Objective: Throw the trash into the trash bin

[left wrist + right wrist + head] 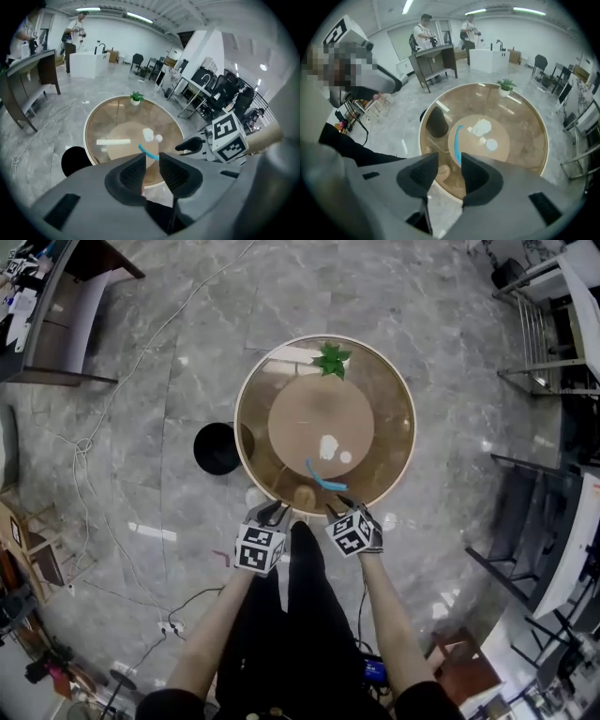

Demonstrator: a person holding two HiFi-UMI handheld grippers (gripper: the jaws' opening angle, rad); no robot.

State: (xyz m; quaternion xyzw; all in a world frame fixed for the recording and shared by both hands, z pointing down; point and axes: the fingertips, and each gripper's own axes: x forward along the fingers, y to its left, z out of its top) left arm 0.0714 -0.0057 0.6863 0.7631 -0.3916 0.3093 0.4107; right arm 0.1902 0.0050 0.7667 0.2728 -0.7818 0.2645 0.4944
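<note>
Left gripper (272, 515), right gripper (342, 508): jaws apart, empty, at the round glass counter's (236, 418) edge. Crumpled white paper (328, 446) mid-counter looks light; pinch its bulk.

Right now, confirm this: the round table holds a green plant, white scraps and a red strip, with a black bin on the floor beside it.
Wrong colour: the strip is blue, not red, as the head view shows. The plant, scraps, table and bin are as stated.
</note>
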